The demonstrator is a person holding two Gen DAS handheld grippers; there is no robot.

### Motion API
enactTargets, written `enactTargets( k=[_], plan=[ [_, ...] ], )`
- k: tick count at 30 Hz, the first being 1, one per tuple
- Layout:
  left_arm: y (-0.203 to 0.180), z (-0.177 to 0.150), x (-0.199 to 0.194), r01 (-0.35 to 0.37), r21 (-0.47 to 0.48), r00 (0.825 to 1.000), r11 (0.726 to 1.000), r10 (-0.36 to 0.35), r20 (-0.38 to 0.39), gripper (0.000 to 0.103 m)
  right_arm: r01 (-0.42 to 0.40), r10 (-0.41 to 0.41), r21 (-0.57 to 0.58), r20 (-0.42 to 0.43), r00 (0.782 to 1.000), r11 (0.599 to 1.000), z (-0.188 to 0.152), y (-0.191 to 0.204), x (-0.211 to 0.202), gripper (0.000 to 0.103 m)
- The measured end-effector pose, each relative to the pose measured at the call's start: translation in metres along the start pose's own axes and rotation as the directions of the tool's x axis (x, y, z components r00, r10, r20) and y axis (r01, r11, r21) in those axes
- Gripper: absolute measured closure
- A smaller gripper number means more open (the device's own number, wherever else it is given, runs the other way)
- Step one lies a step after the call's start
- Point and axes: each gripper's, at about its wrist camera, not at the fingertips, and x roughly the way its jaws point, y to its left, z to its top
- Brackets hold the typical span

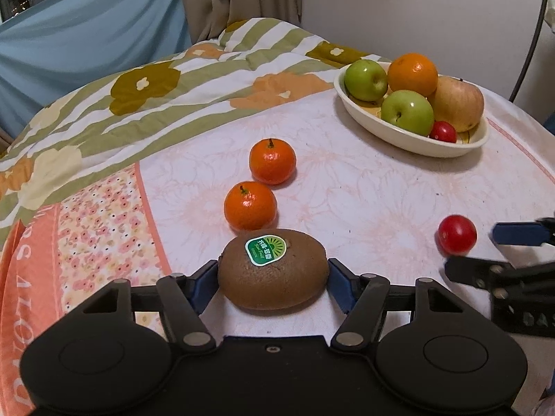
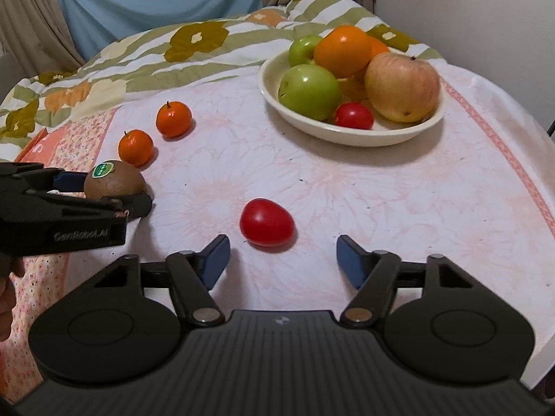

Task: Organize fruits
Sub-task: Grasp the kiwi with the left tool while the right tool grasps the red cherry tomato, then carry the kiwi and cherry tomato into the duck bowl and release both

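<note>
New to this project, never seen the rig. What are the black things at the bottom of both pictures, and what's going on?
Each is a hand-held two-finger claw with a camera looking along its fingers; there is one picture per claw. The left claw has its pads against both ends of a kiwi lying on the tablecloth. The right claw is open, just short of a loose tomato. Two mandarins also lie loose. The bowl already holds apples, an orange and another tomato.

"GenRobot.AI" on the left hand-held gripper (image 2: pixel 114 190); "GREEN" on the kiwi (image 1: pixel 274 270) sticker (image 1: pixel 266 245).
</note>
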Motion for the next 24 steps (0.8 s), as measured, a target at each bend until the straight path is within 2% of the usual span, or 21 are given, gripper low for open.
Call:
enactTargets(
  k=[9,16,17,18,19,24],
  plan=[
    [0.004,-0.009,-0.008,0.002,-0.026,1.000,1.000,-0.003,-0.012,0.033,-0.006,0.006,-0.019,0.014,1.000,1.000,0.011,0.008,0.013,0.030],
    [0.005,-0.014,-0.013,-0.010,-0.037,1.000,0.999,0.009,-0.020,0.033,-0.009,0.009,-0.040,0.011,1.000,0.999,0.014,0.011,0.017,0.032],
    [0.005,-0.014,-0.013,-0.011,-0.039,1.000,0.999,0.010,-0.022,0.033,-0.007,0.008,-0.046,0.011,1.000,0.999,0.014,0.011,0.017,0.037],
    [0.005,-0.015,-0.014,-0.012,-0.041,1.000,0.999,0.011,-0.023,0.033,-0.004,0.005,-0.056,0.013,1.000,0.998,0.014,0.011,0.017,0.048],
    [0.005,-0.015,-0.014,-0.012,-0.043,1.000,0.999,0.011,-0.024,0.033,-0.001,0.002,-0.070,0.017,1.000,0.998,0.013,0.012,0.016,0.052],
    [0.003,-0.013,-0.017,-0.011,-0.059,1.000,0.998,0.010,-0.023,0.033,-0.014,0.015,-0.079,0.016,1.000,0.997,0.017,0.008,0.014,0.052]
  ],
)
